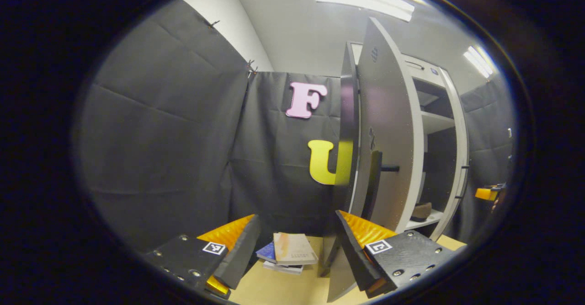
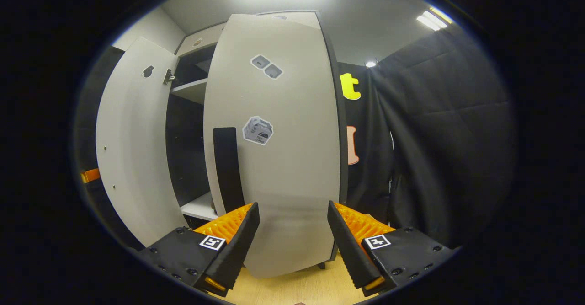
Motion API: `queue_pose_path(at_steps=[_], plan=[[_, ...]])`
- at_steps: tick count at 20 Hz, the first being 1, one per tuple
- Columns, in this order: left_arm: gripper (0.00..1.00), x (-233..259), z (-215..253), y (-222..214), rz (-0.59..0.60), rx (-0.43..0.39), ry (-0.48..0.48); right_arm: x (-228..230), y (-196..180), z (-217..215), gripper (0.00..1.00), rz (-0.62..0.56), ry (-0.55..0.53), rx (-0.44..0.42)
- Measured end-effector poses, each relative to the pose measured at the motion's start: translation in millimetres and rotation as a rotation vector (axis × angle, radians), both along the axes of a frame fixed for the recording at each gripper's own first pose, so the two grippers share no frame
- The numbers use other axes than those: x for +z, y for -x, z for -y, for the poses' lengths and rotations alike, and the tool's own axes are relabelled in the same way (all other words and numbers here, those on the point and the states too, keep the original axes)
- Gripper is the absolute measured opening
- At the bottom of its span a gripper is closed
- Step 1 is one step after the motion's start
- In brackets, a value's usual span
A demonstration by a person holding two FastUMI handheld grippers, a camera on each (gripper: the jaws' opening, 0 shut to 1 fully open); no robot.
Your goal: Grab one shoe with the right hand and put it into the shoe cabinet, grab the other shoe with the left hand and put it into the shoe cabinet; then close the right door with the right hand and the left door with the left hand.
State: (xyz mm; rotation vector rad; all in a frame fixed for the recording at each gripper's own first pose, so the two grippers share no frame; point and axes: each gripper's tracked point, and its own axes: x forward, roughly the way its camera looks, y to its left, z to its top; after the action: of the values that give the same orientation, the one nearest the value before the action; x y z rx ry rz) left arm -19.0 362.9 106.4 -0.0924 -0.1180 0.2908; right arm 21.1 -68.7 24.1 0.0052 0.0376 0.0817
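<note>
Door (image 2: 279, 136) stands just ahead of the open right tool (image 2: 290, 232).

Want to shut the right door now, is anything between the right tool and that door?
Nothing visible does. The right tool is open and faces the outer face of the right door directly, with bare panel between its fingers. The door's dark handle sits just left of them.

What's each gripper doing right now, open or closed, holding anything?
Left gripper: open, empty, beside the left door edge.
Right gripper: open, empty, facing the right door.
</note>
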Motion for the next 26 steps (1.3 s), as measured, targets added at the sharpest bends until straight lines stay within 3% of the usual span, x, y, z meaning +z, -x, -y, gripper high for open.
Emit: queue_pose_path(at_steps=[6,11,14,23,26], plan=[[0.94,22,-7,-47,0.029,-0.102,-0.058,-27,28,25,0.95,-0.057,-0.029,-0.098],[0.94,13,0,-82,-0.004,-0.202,-0.019,-36,35,40,0.95,-0.083,-0.047,-0.154],[0.93,17,4,-90,-0.001,-0.222,-0.054,-37,35,46,0.95,-0.085,-0.045,-0.177],[0.93,18,38,-91,-0.035,-0.240,-0.092,-45,23,45,0.95,-0.138,-0.033,-0.110],[0.93,19,51,-88,-0.030,-0.202,-0.104,-39,16,45,0.92,-0.138,-0.026,-0.058]])
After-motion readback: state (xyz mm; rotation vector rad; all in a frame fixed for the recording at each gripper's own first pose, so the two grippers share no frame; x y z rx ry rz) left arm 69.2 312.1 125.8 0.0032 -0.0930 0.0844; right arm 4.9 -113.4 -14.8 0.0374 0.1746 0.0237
